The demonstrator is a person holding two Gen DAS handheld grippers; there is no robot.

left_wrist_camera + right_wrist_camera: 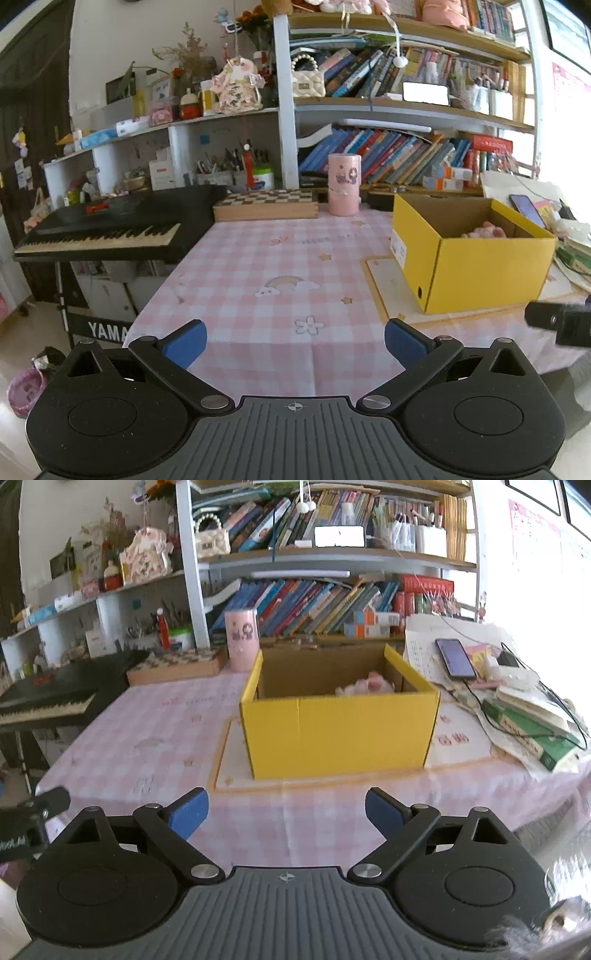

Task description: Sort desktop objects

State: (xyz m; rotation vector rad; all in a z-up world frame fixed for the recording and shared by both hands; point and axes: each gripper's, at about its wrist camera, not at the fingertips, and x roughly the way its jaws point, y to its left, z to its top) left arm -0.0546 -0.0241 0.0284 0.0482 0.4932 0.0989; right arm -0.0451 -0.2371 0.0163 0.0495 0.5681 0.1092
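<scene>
Open yellow cardboard box (340, 731) w/ pink plush toy (369, 685) inside sits straight ahead of empty, wide-open right gripper (286, 812), nearer than left gripper (295, 343), also open, empty.

A yellow box (340, 734) was seen standing upright and open-topped on a pale mat (231, 764), straight ahead of the right claw (286, 814) and well beyond its fingertips. A pink plush (369, 685) was seen lying inside, at the box's far right corner. From the left claw (295, 341) the box (476, 269) was seen ahead to the right.
</scene>
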